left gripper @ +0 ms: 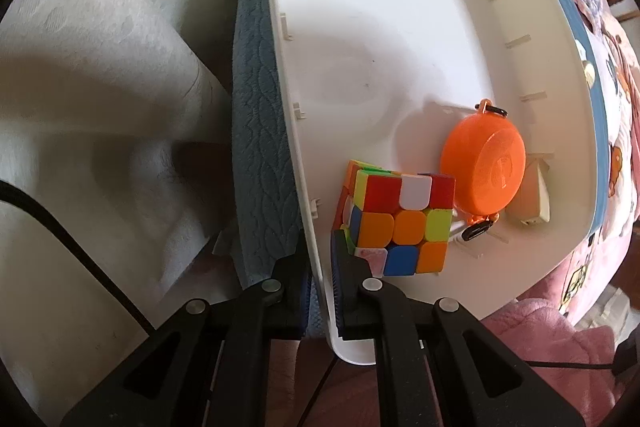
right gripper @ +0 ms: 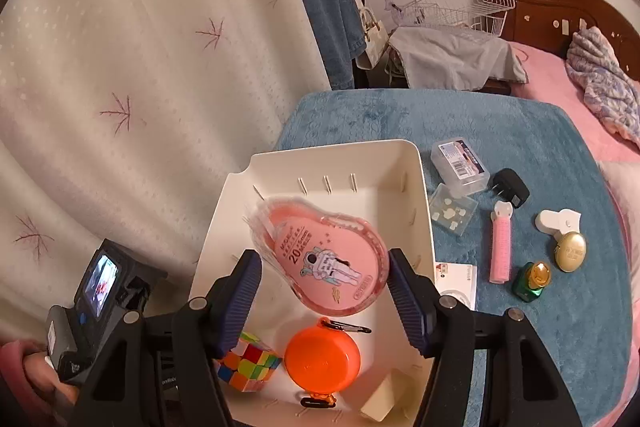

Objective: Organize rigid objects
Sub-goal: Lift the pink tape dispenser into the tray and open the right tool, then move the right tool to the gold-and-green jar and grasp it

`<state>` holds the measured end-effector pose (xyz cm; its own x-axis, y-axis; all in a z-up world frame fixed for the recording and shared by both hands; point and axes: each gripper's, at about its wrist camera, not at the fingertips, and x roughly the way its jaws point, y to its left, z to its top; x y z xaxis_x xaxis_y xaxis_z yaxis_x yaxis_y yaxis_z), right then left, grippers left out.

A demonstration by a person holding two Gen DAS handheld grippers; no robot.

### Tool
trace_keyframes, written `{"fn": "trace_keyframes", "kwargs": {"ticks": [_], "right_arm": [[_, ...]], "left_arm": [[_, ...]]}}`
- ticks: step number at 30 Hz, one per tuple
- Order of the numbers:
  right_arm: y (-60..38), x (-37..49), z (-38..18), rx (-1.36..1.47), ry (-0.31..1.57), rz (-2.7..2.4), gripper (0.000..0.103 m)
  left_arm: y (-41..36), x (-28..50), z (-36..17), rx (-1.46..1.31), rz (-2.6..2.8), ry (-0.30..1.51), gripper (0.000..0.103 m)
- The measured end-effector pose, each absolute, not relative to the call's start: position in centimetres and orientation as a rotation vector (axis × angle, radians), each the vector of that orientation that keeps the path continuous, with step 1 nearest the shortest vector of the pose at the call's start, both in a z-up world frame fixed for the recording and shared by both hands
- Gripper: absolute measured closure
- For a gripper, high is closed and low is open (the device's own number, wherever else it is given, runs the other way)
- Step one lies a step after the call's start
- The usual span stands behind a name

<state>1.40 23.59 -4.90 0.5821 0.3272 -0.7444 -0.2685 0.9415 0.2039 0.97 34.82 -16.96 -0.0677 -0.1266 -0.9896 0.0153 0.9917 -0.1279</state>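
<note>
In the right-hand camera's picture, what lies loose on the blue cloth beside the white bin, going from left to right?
Small clear square box, pink stick, green bottle with gold cap, round gold case.

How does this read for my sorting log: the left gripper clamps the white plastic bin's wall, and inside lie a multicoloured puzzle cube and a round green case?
Not quite: the round case is orange, not green, as the left wrist view shows. The left gripper clamps the white plastic bin's wall, and the multicoloured puzzle cube lies inside.
</note>
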Motion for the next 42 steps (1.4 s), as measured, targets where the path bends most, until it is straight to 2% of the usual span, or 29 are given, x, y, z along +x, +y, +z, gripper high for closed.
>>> {"fn": "trace_keyframes", "kwargs": {"ticks": [3,22,24,42], "right_arm": [[23.0,1.0,-4.4,0.069,0.841,0.35,0.028],[14.3,2.4,-6.7,0.045,0.881,0.258,0.027],[13.1,2.8,-7.2,0.051,0.894,0.243,0.025],[3.0,7.3,-15.1,0.26,1.15,0.165,0.024]], "left_arm": [[35.6,0.9,-17.1,-0.116,-0.099,1.641,0.094],[35.7,1.1,-17.6,-0.205,0.07,1.634,0.094],[35.9,1.2,-17.6,-0.223,0.097,1.629,0.094],[35.3,0.8,-16.5,-0.262,0.289,1.601,0.092]]}}
